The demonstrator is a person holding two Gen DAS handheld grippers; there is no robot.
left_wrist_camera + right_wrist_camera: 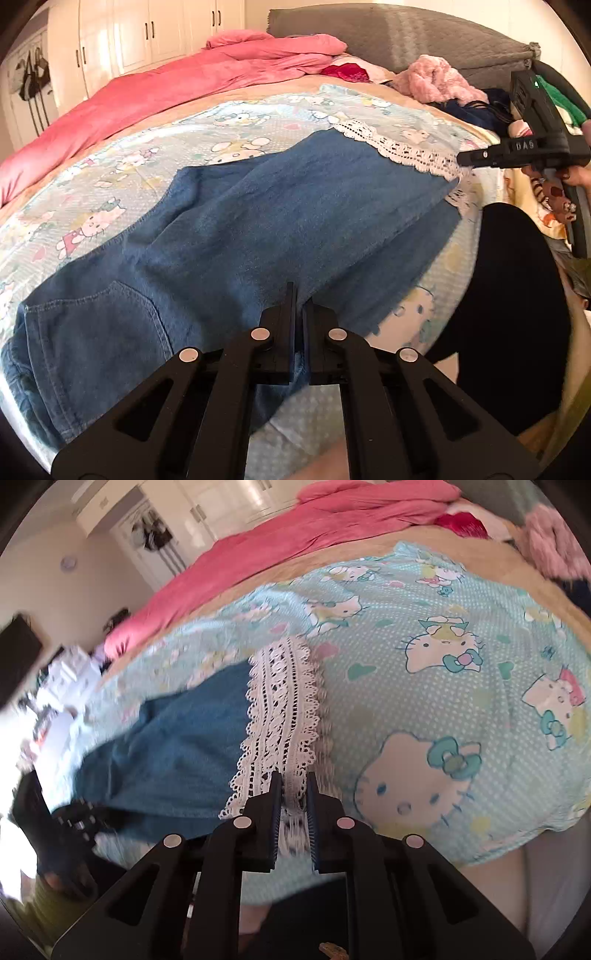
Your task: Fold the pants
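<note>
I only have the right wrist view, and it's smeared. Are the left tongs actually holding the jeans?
Observer: Yes. The left wrist view shows the left tongs shut on the near edge of the jeans.
Operator: Which part is that?
Observer: About mid-length. A back pocket lies to their left in that view, toward the waist.
Operator: Are both legs stacked?
Observer: It looks so. A second bit of lace trim peeks out below the top leg's lace hem.
</note>
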